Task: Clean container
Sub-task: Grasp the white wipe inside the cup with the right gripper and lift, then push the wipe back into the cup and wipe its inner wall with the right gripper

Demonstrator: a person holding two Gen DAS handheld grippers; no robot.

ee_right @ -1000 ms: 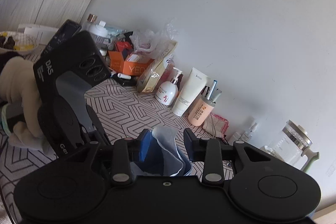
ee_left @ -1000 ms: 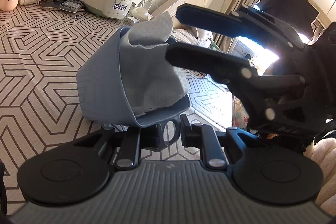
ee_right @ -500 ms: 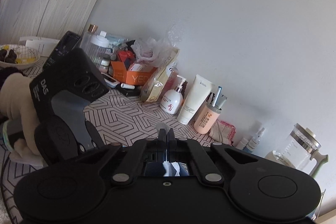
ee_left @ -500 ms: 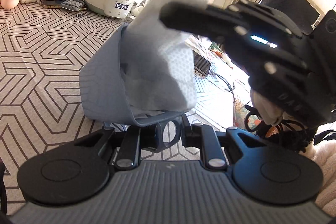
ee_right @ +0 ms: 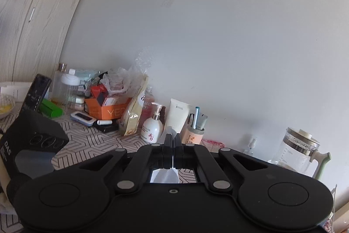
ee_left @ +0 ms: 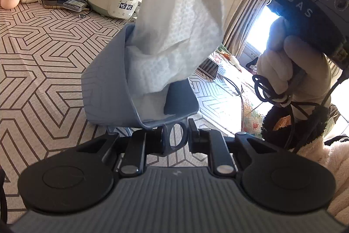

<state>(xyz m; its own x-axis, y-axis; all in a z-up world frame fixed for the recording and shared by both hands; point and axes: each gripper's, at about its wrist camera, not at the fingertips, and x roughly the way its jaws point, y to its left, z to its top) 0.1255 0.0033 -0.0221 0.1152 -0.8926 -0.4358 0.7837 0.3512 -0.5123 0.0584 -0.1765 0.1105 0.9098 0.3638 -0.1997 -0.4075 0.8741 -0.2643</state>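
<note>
Blue-grey plastic container (ee_left: 104,84), a thin-walled tub with a ring tab at its rim, lies tipped on its side on the geometric-patterned surface (ee_left: 39,54), mouth facing the left camera. The left hand-held gripper (ee_left: 175,137) has its jaws nearly closed on that ring tab, a sensible hold since the walls look light, smooth and likely to flex or slide if squeezed. The right hand-held gripper (ee_right: 173,145) is fully closed on a corner of the white textured paper towel (ee_left: 181,21), which hangs partly out of the tub's mouth. The towel looks soft and limp, so it probably tears if snagged on the rim.
</note>
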